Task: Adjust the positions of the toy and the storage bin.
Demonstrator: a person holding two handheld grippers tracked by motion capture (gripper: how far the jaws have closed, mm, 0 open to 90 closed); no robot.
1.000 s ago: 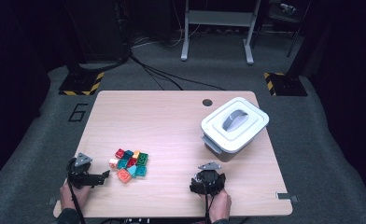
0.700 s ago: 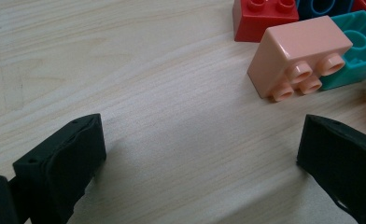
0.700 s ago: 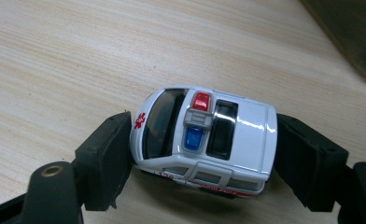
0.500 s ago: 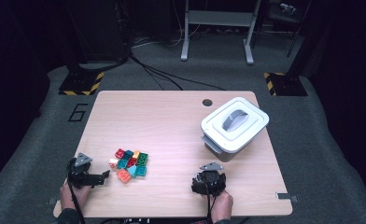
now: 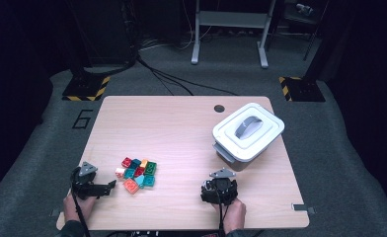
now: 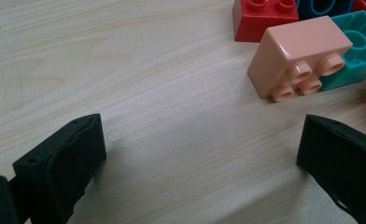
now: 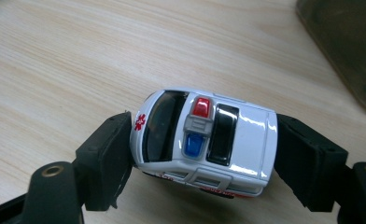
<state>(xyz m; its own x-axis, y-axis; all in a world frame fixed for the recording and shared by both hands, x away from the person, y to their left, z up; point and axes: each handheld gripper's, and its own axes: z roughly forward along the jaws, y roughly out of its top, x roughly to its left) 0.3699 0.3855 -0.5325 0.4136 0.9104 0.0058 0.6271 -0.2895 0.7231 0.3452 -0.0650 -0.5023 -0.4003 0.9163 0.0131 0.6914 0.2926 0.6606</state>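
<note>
A white toy ambulance [image 7: 204, 140] with red and blue roof lights sits between the jaws of my right gripper [image 7: 202, 149]; the pads press on its front and rear, just above the wooden table [image 7: 78, 60]. In the high view that right gripper [image 5: 221, 178] is near the table's front edge, right of centre. My left gripper [image 5: 113, 185] lies at the front left, pointing right toward a pile of coloured bricks [image 5: 137, 173]. The left gripper [image 6: 200, 149] is open over bare wood, a pink brick [image 6: 299, 58] just beyond its jaws.
A white lidded container [image 5: 248, 131] with a grey handle stands at the right, just beyond the right gripper; its dark side [image 7: 349, 46] shows close by. Red [image 6: 263, 16] and teal [image 6: 361, 51] bricks lie behind the pink one. A cable hole [image 5: 219, 108] is at the far edge.
</note>
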